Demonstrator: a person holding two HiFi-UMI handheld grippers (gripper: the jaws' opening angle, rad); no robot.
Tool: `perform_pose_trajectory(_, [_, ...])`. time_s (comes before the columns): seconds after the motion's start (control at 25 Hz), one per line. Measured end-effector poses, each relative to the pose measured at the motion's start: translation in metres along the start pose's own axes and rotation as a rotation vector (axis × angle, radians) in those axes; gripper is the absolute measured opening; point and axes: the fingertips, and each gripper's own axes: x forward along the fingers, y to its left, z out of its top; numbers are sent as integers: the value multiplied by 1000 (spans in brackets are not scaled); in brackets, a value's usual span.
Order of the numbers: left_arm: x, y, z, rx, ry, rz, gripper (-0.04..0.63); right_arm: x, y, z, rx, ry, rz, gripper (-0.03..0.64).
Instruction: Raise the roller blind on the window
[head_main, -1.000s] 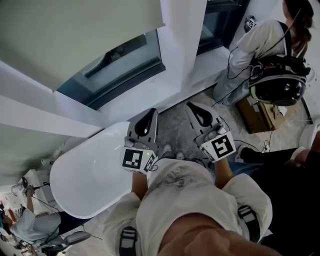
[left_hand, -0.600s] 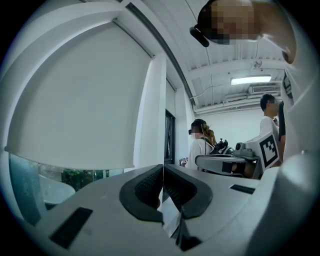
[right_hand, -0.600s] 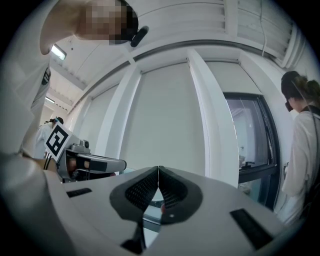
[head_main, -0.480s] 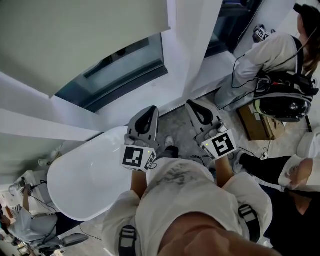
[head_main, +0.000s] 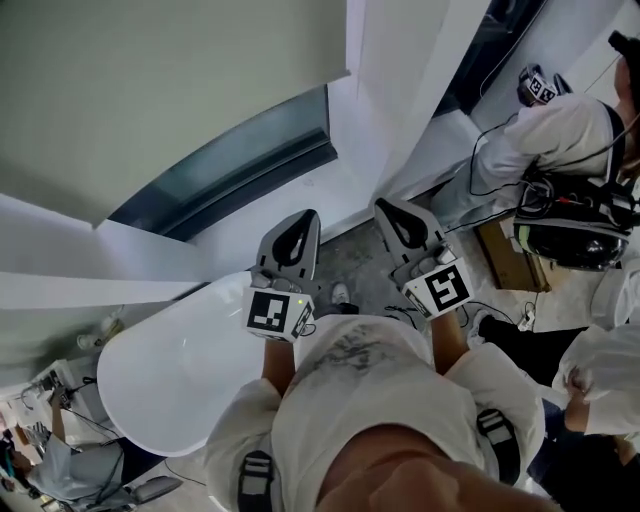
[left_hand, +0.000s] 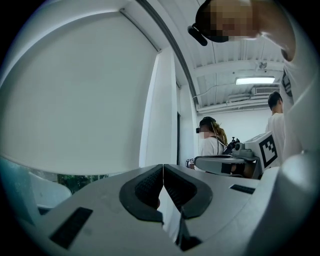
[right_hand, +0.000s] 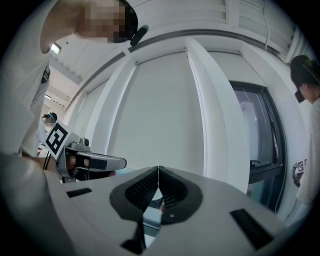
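The roller blind (head_main: 150, 90) hangs well above the left gripper (head_main: 306, 218) and right gripper (head_main: 386, 206), whose jaws are clenched shut and empty. It is plain, pale grey-green and smooth, and it covers most of the window (head_main: 250, 165).

The pale fabric roller blind (head_main: 170, 90) covers the upper part of the dark glass window (head_main: 240, 165), left of a white upright frame post (head_main: 400, 80). Below the window lies a white oval bathtub (head_main: 170, 370). The left gripper (head_main: 303, 220) is over its right end. The right gripper (head_main: 388, 210) is beside it, before the post. A person in white (head_main: 540, 120) is far right.
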Motion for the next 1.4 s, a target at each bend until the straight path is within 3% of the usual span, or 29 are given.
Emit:
perform_pose_trajectory(0.64, [87,37,-4,-10,28,-73,9,50,-67,-7,4,29,-66,61])
perform_pose_trajectory(1.4, [193,58,-1,2,43,-81,9,92,-139,-6,33,21,6,61])
